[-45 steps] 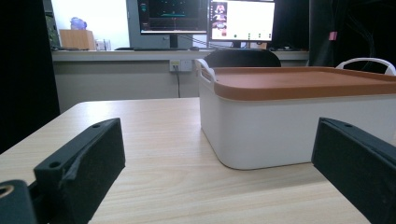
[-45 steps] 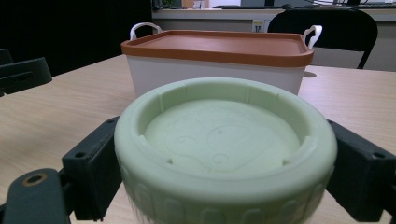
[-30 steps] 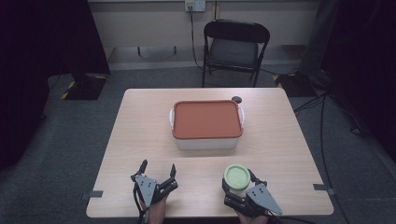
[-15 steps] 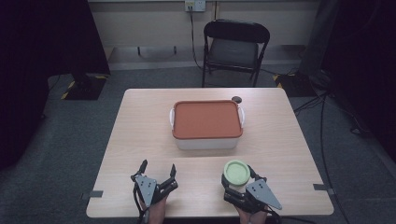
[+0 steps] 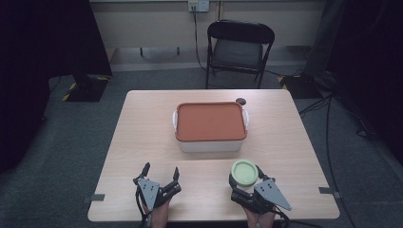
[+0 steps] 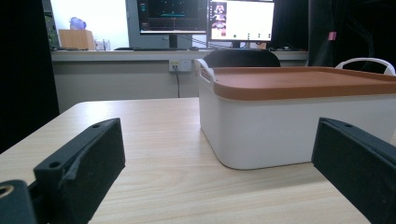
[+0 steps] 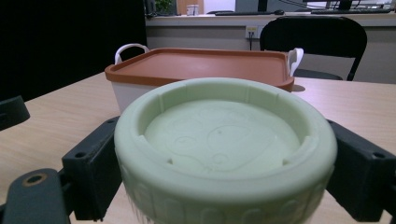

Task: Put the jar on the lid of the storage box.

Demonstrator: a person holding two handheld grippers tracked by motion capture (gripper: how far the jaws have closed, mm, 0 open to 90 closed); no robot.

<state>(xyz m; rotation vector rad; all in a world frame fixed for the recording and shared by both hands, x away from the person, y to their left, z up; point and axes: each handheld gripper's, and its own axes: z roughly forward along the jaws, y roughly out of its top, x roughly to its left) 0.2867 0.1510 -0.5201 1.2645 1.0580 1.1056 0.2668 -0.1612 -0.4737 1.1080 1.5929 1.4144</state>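
Two grippers: right gripper [image 5: 247, 186] clamps green-lidded jar [image 5: 244, 172]; left gripper [image 5: 160, 173] wide, empty; carry jar level toward orange-lidded bin [image 5: 211, 126] at 12 o'clock.

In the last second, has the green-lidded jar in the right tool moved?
No. The jar sits at the same spot near the table's front edge, the same gap from the orange-lidded box. The right tool grips it.

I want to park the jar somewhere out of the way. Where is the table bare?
Bare wood lies left of the white box up to the table edge, and right of it to the other edge. A strip runs between the box and both hand-held grippers. Crowded: the near edge, where the left hand-held gripper stands open and the right hand-held gripper flanks the green-lidded jar.
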